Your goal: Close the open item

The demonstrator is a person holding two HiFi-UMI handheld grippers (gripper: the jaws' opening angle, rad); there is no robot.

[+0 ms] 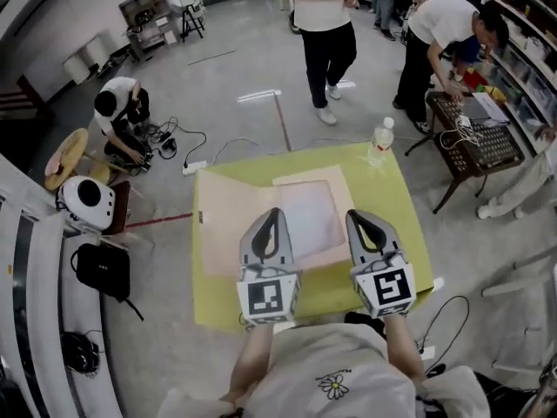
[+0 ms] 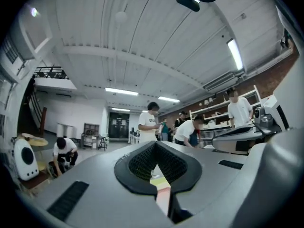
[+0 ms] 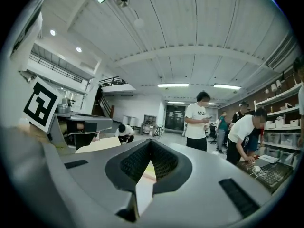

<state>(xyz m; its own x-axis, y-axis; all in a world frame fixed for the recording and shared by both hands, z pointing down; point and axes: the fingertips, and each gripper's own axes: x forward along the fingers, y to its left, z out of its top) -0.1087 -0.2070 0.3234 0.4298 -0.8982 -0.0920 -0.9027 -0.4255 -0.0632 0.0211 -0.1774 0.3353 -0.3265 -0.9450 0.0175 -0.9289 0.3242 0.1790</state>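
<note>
A pale pink folder (image 1: 228, 225) lies open and flat on the yellow-green table (image 1: 402, 225), with a whitish sheet (image 1: 311, 212) on its right half. Over the folder's near edge, my left gripper (image 1: 273, 216) and right gripper (image 1: 358, 219) are held side by side, pointing away from me. Both have their jaws shut, tips meeting, with nothing between them. In the left gripper view the shut gripper (image 2: 155, 144) shows a strip of pink folder (image 2: 163, 197) through the gap below the tips. In the right gripper view the gripper (image 3: 150, 141) is also shut and empty.
A water bottle (image 1: 380, 140) stands at the table's far right corner. Beyond the table a person (image 1: 324, 24) stands, another (image 1: 439, 37) bends over a side table (image 1: 479, 151) at the right, and a third (image 1: 122, 111) crouches at the left among cables.
</note>
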